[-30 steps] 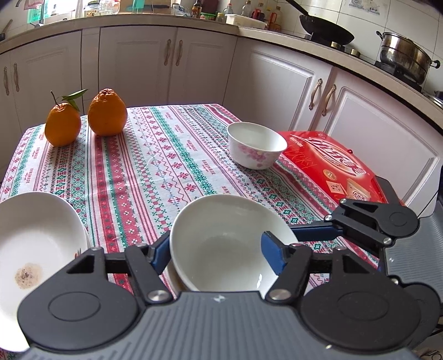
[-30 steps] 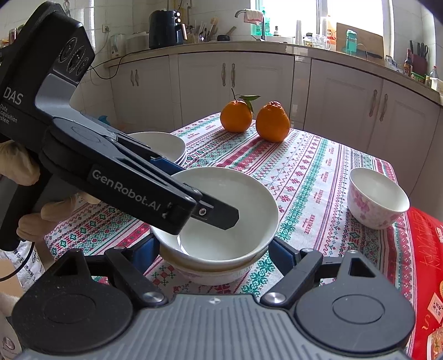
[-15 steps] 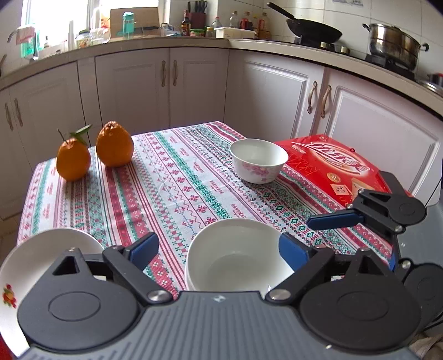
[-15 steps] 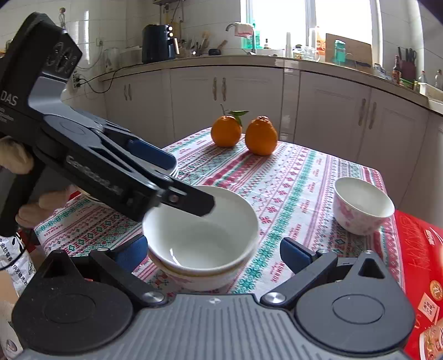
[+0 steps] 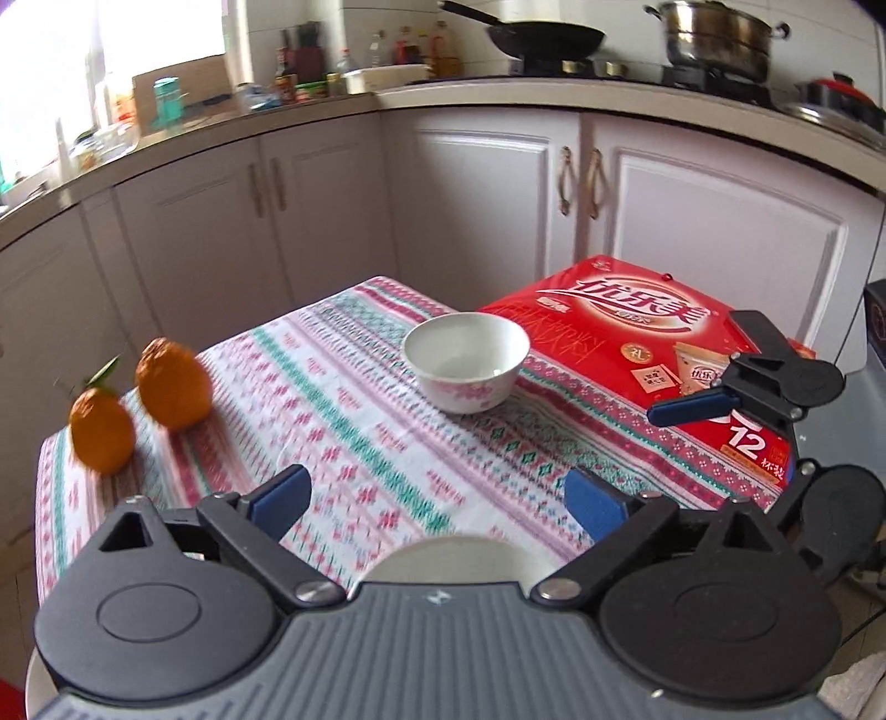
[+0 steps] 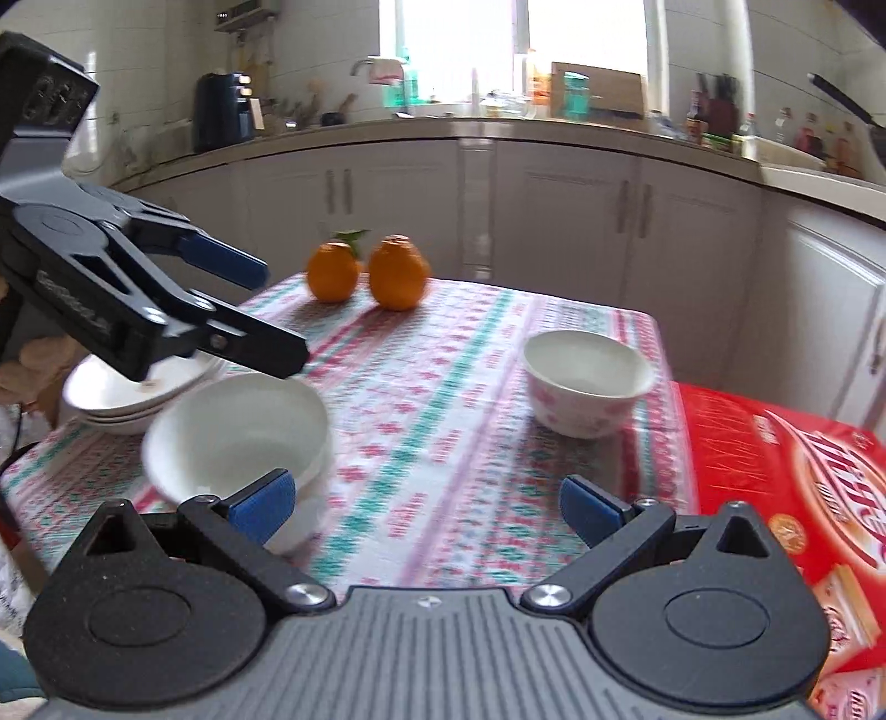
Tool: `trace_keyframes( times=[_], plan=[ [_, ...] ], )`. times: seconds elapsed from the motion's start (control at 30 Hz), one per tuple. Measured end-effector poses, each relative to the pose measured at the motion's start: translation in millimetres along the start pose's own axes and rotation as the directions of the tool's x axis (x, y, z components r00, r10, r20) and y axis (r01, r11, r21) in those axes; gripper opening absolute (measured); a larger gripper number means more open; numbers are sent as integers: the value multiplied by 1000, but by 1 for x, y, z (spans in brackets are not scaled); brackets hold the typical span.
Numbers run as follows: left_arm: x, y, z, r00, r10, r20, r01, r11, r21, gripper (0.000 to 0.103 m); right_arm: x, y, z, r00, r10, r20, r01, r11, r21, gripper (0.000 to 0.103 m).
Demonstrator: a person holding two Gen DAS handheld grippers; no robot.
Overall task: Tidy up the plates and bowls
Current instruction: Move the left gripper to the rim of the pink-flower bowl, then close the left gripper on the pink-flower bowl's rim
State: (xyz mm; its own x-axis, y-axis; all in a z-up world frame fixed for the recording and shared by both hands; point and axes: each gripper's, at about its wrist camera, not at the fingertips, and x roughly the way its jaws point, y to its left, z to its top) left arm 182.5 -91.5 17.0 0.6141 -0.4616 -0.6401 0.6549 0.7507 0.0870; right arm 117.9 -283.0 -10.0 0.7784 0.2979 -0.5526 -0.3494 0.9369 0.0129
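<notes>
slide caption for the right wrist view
Right gripper open above the tablecloth, stacked white bowls at left, floral bowl ahead.

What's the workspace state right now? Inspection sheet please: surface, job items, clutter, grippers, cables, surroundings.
Surface: patterned tablecloth over the table.
Job's things: nested white bowls at the near left; stacked plates behind them; floral bowl alone at the right.
Clutter: two oranges at the far edge; red gift box beside the floral bowl.
Grippers: left gripper and right gripper both open, jaws just opened, nothing between them.
Cables: one dark cable at the right edge of the left wrist view.
Surroundings: white cabinets, wok and steel pot on the stove.
</notes>
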Motion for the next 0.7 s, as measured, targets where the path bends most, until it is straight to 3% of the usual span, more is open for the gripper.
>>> trace_keyframes(
  times=[0.17, 0.7],
  plan=[
    [26, -5, 20, 1000, -23, -13, 24, 999, 46, 98, 13, -21, 2, 998, -62, -14, 63, 998, 31, 103],
    [117, 11, 63, 995, -80, -57, 84, 994, 74, 97, 63, -58, 21, 995, -96, -40, 97, 995, 19, 103]
  ],
)
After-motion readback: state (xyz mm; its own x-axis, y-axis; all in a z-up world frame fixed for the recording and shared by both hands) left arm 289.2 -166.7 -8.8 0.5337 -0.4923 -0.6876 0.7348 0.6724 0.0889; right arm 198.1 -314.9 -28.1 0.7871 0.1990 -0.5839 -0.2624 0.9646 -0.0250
